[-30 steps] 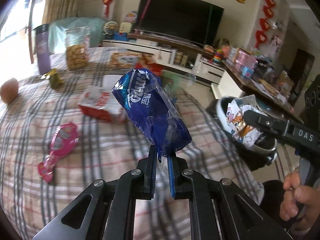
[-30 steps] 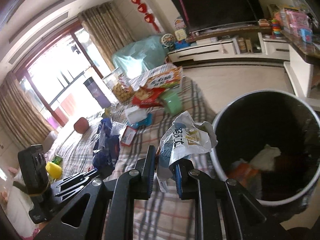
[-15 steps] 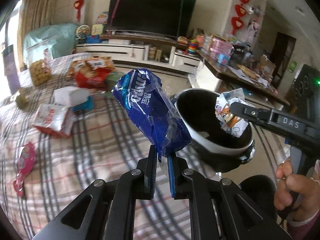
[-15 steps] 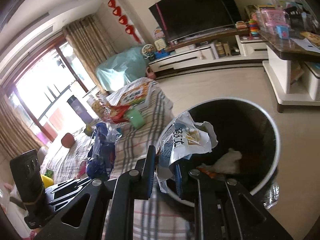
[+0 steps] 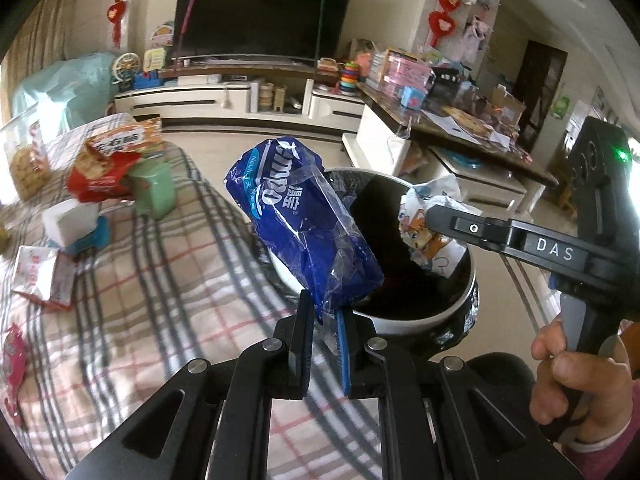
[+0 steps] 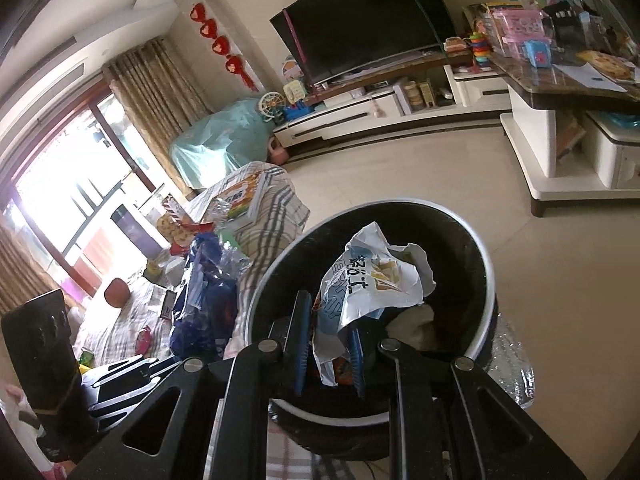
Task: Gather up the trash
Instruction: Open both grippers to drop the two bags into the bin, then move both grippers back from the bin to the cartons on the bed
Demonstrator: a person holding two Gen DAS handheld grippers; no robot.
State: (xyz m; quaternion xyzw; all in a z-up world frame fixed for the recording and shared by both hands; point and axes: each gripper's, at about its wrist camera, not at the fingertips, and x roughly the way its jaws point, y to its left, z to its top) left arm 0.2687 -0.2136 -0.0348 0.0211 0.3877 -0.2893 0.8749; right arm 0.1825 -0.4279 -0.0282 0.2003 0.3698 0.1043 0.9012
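We hold the left gripper (image 5: 322,320) with its jaws closed on the lower end of a blue plastic wrapper (image 5: 300,224). The wrapper's long axis rises from the jaws and leans up and to the left in the left wrist view, its printed upper end pointing toward the television (image 5: 260,12). It hangs over the edge of the table (image 5: 160,280), which is covered in a plaid cloth, just beside the near rim of the trash bin (image 5: 404,320); part of it overlaps the bin's dark mouth.

We hold the right gripper (image 6: 328,344) with its jaws clamped on a crumpled white wrapper (image 6: 376,276). This wrapper stands upward from the jaws, its long axis roughly upright and its open, torn end spreading to the right in the right wrist view. It sits directly above the opening of the bin (image 6: 486,320), whose black interior already contains pale crumpled waste (image 6: 412,320). In the left wrist view the same white wrapper (image 5: 432,232) shows a cartoon print and lies over the far right part of the bin, and the hand (image 5: 576,376) grips the right tool's handle.

On the table remain a red snack bag (image 5: 100,176), a green container (image 5: 154,188), a white box (image 5: 68,220), a red and white packet (image 5: 40,276) and a pink wrapper (image 5: 12,364) near the left edge.
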